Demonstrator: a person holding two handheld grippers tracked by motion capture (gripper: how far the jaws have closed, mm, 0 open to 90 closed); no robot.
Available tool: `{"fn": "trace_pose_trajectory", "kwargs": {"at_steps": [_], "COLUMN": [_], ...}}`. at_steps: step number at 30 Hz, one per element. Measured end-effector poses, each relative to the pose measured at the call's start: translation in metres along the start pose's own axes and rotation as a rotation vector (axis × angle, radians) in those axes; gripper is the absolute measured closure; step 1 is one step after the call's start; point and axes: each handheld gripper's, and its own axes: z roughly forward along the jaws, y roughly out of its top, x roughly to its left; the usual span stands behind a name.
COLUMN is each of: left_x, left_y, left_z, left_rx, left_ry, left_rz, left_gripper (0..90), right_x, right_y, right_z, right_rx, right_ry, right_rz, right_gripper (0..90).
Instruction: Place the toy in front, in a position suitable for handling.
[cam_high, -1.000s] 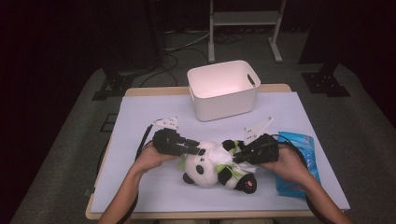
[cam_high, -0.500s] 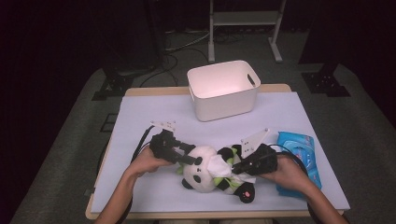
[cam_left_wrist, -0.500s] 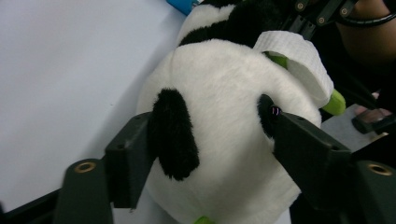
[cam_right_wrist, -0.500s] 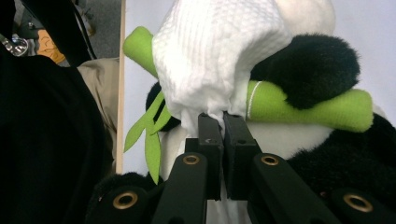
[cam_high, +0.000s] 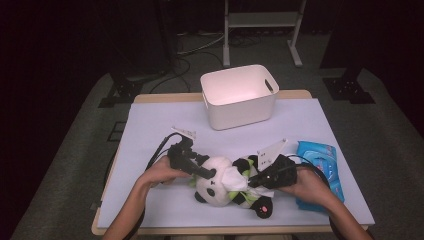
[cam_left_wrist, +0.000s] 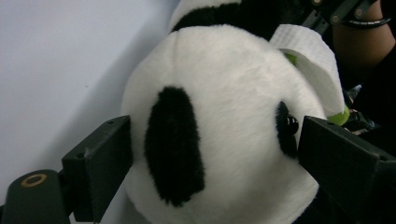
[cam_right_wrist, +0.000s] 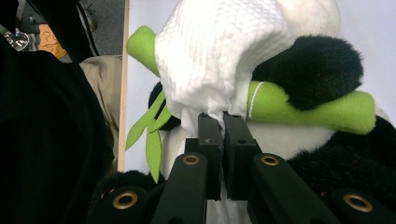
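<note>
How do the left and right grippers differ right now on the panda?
The left gripper stands wide, its jaws having just opened, either side of the plush panda's head; the right gripper is shut on the white wipe. The left sits at the head, the right at the belly. Both are hand-held over the table.

Lab: dark room, covered table (cam_high: 150, 125), floor cables (cam_high: 192, 50)
</note>
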Motion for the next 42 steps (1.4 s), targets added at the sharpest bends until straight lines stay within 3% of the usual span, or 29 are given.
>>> {"fn": "trace_pose_trajectory", "kwargs": {"at_steps": [2,3,5,8,13,16,17,18,20,22,27,32,38,42], "left_x": [-0.001,-0.002,-0.005,-0.012,-0.016,-0.024,-0.027,-0.03,-0.036,-0.037,-0.036,-0.039,-0.043,-0.044], "left_y": [0.0,0.001,0.001,-0.001,0.0,0.005,0.008,0.009,0.013,0.012,-0.007,-0.023,-0.029,-0.032], "left_z": [0.002,0.001,0.0,-0.002,-0.006,-0.013,-0.02,-0.023,-0.024,-0.022,-0.025,-0.025,-0.022,-0.02], "left_rx": [0.007,0.016,0.011,-0.025,-0.084,-0.139,-0.188,-0.206,-0.196,-0.154,-0.132,-0.139,-0.169,-0.183], "left_ry": [0.006,0.022,0.035,0.069,0.123,0.171,0.18,0.202,0.261,0.28,0.294,0.315,0.327,0.323], "left_rz": [0.011,0.038,0.063,0.144,0.208,0.281,0.307,0.332,0.382,0.395,0.395,0.423,0.465,0.466], "left_gripper": [9.7,13.3,24.4,39.3,42.1,42.6,44.6,47.2,47.1,46.0,43.4,41.1,40.0,39.4], "right_x": [-0.001,-0.001,-0.002,-0.004,-0.007,-0.011,-0.012,-0.015,-0.018,-0.02,-0.012,-0.006,-0.012,-0.027], "right_y": [0.0,0.001,0.002,0.003,0.007,0.009,0.009,0.008,0.007,0.006,0.008,0.024,0.049,0.049], "right_z": [0.0,0.0,0.0,-0.001,-0.002,-0.004,-0.005,-0.007,-0.008,-0.005,-0.002,-0.012,-0.03,-0.037], "right_rx": [0.001,0.002,0.004,0.004,0.011,0.007,0.007,0.005,-0.012,-0.002,-0.027,-0.074,-0.107,-0.046], "right_ry": [-0.001,-0.003,-0.01,-0.02,-0.045,-0.08,-0.09,-0.11,-0.116,-0.108,-0.075,-0.073,-0.152,-0.218], "right_rz": [0.003,0.004,0.007,-0.003,0.001,0.003,-0.001,0.008,0.019,0.025,0.027,-0.014,-0.055,-0.036], "right_gripper": [86.6,86.5,86.6,86.7,86.8,86.9,86.9,86.9,86.8,86.9,86.9,86.9,86.8,86.8]}}
